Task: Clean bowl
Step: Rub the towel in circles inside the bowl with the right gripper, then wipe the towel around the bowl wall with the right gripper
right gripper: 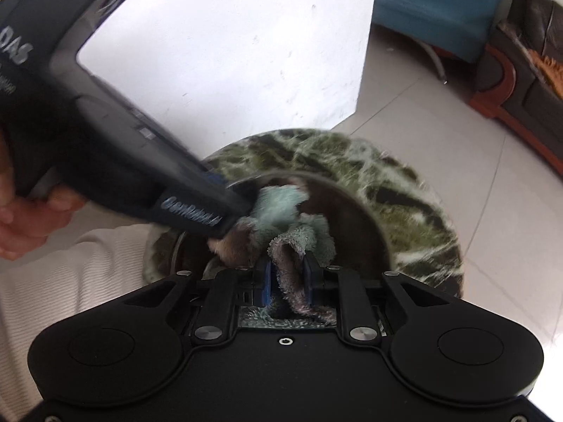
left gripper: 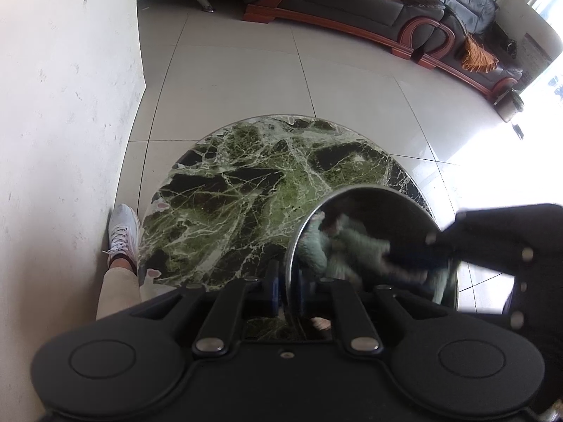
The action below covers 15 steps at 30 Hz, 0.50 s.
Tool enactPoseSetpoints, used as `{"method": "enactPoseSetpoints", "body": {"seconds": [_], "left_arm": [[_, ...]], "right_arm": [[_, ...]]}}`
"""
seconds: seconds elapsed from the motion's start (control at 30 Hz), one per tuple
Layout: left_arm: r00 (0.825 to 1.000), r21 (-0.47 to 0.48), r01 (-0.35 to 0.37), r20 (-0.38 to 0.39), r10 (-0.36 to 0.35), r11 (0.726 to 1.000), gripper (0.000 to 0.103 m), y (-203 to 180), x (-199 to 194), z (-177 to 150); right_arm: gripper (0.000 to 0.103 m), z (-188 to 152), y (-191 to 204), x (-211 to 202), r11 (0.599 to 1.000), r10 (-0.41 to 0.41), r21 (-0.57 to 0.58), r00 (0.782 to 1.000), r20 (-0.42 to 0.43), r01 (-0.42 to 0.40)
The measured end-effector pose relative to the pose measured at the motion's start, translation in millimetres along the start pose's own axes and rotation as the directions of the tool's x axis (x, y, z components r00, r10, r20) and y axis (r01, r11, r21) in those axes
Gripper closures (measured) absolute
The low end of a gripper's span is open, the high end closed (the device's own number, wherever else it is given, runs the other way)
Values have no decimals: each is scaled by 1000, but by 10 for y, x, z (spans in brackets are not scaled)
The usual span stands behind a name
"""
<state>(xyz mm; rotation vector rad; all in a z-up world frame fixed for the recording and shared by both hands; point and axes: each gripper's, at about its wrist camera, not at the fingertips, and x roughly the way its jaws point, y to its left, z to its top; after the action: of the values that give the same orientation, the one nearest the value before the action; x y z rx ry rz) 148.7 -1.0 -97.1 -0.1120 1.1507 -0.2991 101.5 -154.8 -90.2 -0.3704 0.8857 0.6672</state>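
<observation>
A shiny steel bowl (left gripper: 394, 211) stands tilted at the right edge of a round green marble table (left gripper: 239, 190). My left gripper (left gripper: 286, 277) is shut on the bowl's near rim. From the right, my right gripper (left gripper: 422, 251) reaches into the bowl, blurred. It is shut on a pale green and brown terry cloth (left gripper: 352, 246) that lies against the bowl's inside. In the right wrist view the cloth (right gripper: 292, 242) bulges between the right gripper's (right gripper: 286, 283) blue pads. There the bowl (right gripper: 355, 218) is half hidden by the cloth, and the left gripper (right gripper: 228, 223) comes in from the upper left.
A white wall (left gripper: 63, 105) runs close along the table's left side. The person's leg and white shoe (left gripper: 123, 232) stand between wall and table. A hand (right gripper: 28, 214) holds the left gripper. A dark leather sofa (left gripper: 387, 10) lines the far side of the tiled floor (left gripper: 246, 77).
</observation>
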Motion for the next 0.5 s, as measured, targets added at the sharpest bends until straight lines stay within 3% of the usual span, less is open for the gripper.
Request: {"method": "enactPoseSetpoints", "body": {"seconds": [0.07, 0.23, 0.5], "left_arm": [[1000, 2, 1, -1, -1, 1000, 93, -6, 3, -4], [1000, 1, 5, 3, -5, 1000, 93, -16, 19, 15], [1000, 54, 16, 19, -18, 998, 89, -63, 107, 175]], "right_arm": [[85, -9, -65, 10, 999, -35, -6, 999, -3, 35], [83, -129, -73, -20, 999, -24, 26, 999, -27, 24], [81, -179, -72, -62, 985, 53, 163, 998, -28, -48]]}}
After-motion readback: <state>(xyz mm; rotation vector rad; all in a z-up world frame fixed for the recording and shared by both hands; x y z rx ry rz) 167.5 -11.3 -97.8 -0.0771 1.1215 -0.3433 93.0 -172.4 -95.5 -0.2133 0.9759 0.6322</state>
